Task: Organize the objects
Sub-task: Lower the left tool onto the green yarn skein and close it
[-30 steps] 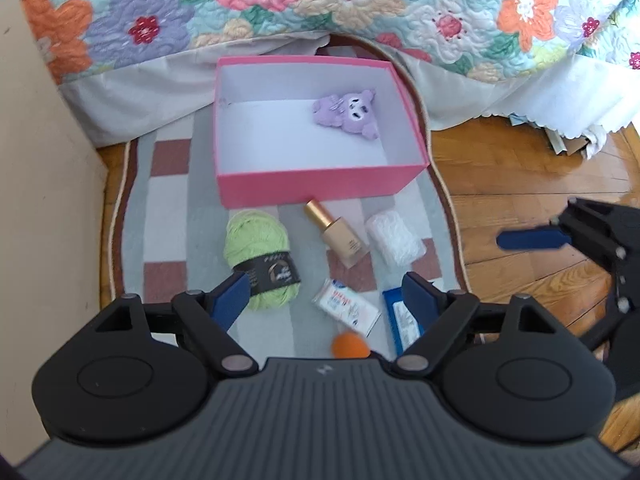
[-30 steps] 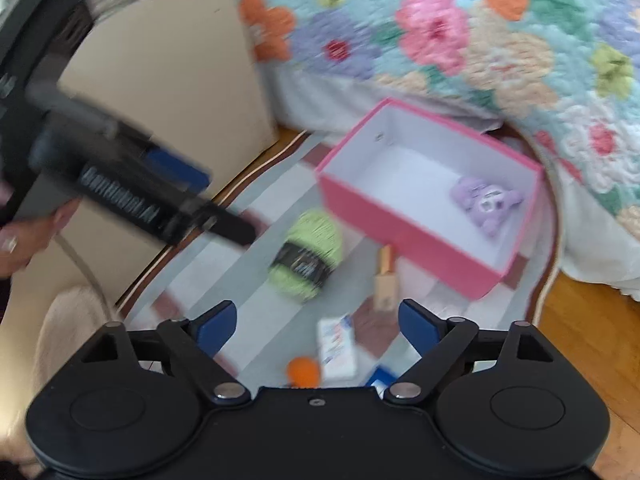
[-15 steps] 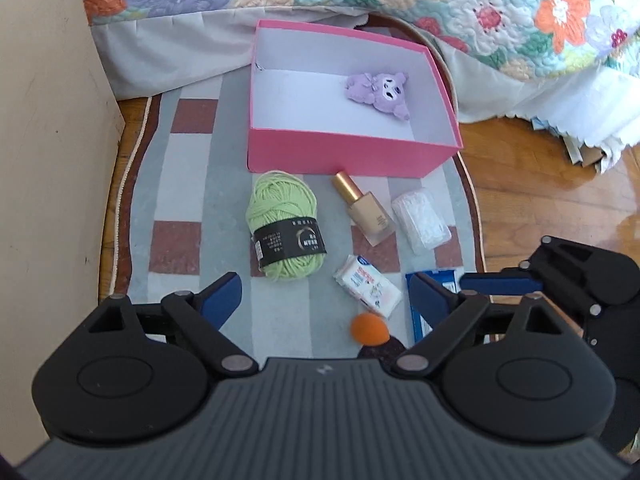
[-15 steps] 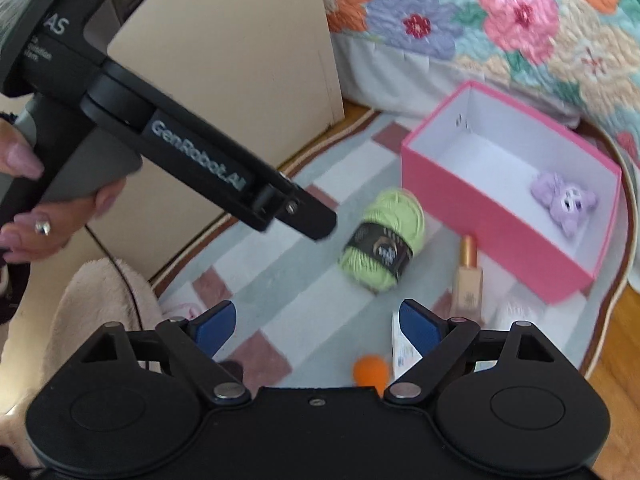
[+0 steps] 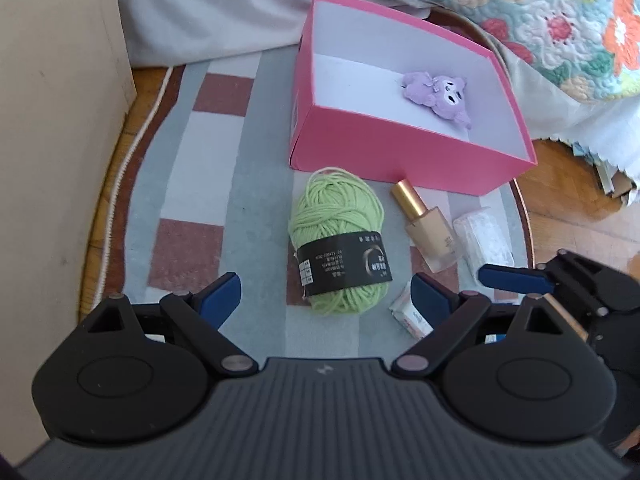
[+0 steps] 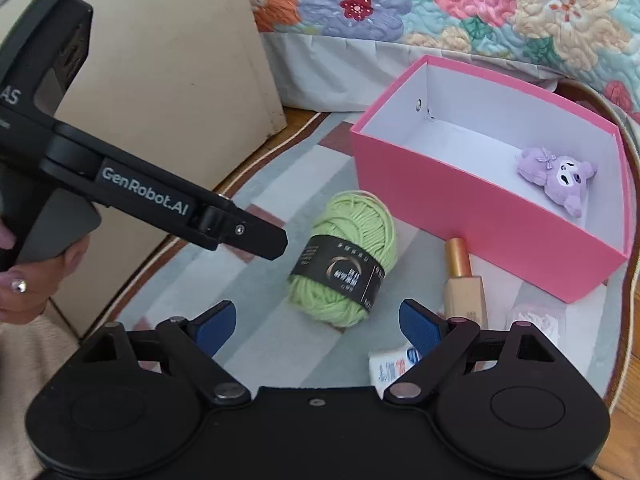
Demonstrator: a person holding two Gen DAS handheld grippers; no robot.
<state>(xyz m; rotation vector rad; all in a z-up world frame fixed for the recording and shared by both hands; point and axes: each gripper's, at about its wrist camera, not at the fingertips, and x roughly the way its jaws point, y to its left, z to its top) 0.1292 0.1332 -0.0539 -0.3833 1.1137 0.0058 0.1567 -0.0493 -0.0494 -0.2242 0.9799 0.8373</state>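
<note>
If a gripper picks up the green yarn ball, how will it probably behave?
The green yarn ball looks soft, so it would probably squash between the fingers. Its rounded shape may roll if pushed. The black paper band might slip or tear.

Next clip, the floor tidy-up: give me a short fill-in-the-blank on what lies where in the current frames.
1. The only thing inside the pink box is a ____ plush toy.
2. The black paper band wraps the ____ ball of yarn.
3. The foundation bottle lying beside the yarn has a ____ cap.
4. Both the left gripper and the right gripper have their jaws ____.

Missing words: purple; green; gold; open
</note>
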